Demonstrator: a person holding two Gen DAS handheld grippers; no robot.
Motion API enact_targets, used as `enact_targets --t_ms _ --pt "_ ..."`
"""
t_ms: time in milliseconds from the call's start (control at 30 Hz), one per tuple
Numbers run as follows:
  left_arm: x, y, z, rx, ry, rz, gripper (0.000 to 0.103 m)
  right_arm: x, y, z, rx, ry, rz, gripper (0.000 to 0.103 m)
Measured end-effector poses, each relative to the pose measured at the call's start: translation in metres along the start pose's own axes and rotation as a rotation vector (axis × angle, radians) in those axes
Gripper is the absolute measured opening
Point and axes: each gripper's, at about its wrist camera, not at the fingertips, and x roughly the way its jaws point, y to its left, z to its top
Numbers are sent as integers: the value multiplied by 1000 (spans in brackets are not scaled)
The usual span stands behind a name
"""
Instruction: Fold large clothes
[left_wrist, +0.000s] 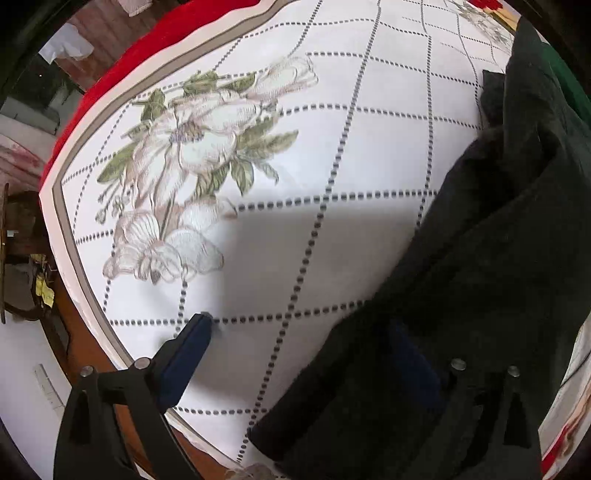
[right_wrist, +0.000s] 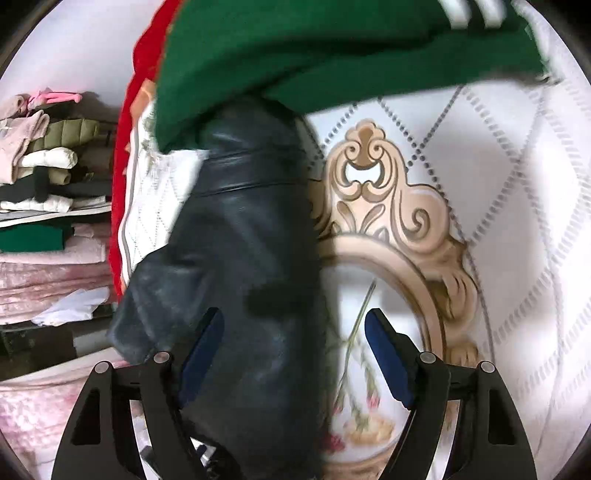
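Observation:
A large black garment (left_wrist: 480, 280) lies bunched along the right side of a white quilted bedspread (left_wrist: 369, 155) with flower prints. My left gripper (left_wrist: 306, 332) is open; its left blue pad (left_wrist: 192, 347) shows over the spread and its right finger is hidden under the black cloth. In the right wrist view the black garment (right_wrist: 240, 277) hangs between the open fingers of my right gripper (right_wrist: 293, 347), which are apart and not pinching it. A green garment (right_wrist: 332, 55) lies past it on the bedspread (right_wrist: 517, 221).
A red blanket (left_wrist: 147, 40) runs along the bed's far edge. Shelves with stacked folded clothes (right_wrist: 40, 155) stand at the left of the right wrist view. A wooden bed frame and white wall (left_wrist: 33, 387) show at lower left.

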Motion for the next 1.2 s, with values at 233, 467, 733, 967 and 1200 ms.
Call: enact_targets --t_ms 233,467,733,967,1200 --pt "-18 -6 17 29 -17 71 100 38 23 6 -102 -33 72 45" --pt "-75 14 18 -56 -125 139 100 -45 -21 -75 107 -304 -6 18" --pt "-75 -7 6 -53 -109 110 100 -112 -154 -236 417 -240 -228 25" --pt "-76 -65 7 100 -136 64 100 -149 -177 -269 460 -176 -302 50" --pt "-46 -113 30 209 -165 85 100 -152 -87 -237 213 -147 -350 50"
